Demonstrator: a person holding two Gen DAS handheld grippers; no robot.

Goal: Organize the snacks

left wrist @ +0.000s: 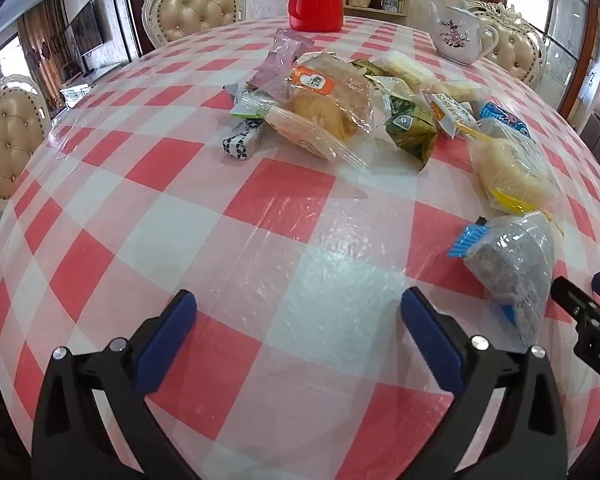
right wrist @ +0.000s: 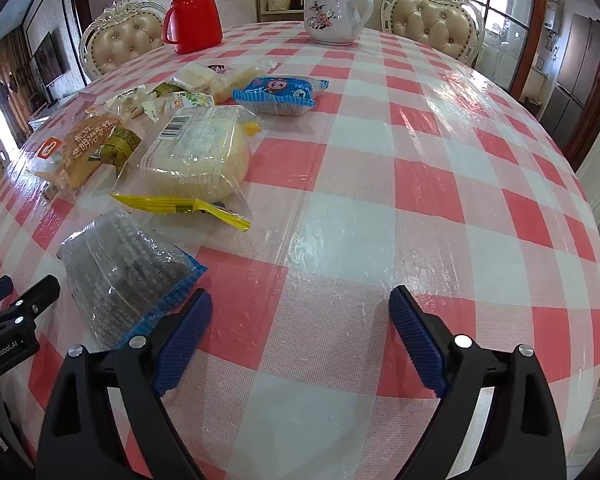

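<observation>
Several wrapped snacks lie scattered on a red-and-white checked table (left wrist: pixel 260 216). A dark cake in a clear blue-edged bag (left wrist: pixel 508 268) lies nearest, between both grippers; it also shows in the right wrist view (right wrist: pixel 124 268). Behind it is a pale round cake with a yellow seal (right wrist: pixel 196 156) (left wrist: pixel 512 168). A brown bread packet (left wrist: pixel 332 96), a green packet (left wrist: pixel 410 128) and a blue cartoon packet (right wrist: pixel 280 94) lie further back. My left gripper (left wrist: pixel 298 312) is open and empty above bare cloth. My right gripper (right wrist: pixel 300 308) is open and empty, just right of the dark cake.
A red thermos (right wrist: pixel 194 14) and a white flowered teapot (right wrist: pixel 336 10) stand at the table's far edge. Padded cream chairs (right wrist: pixel 436 20) surround the table. The right half of the table (right wrist: pixel 460 200) holds no snacks.
</observation>
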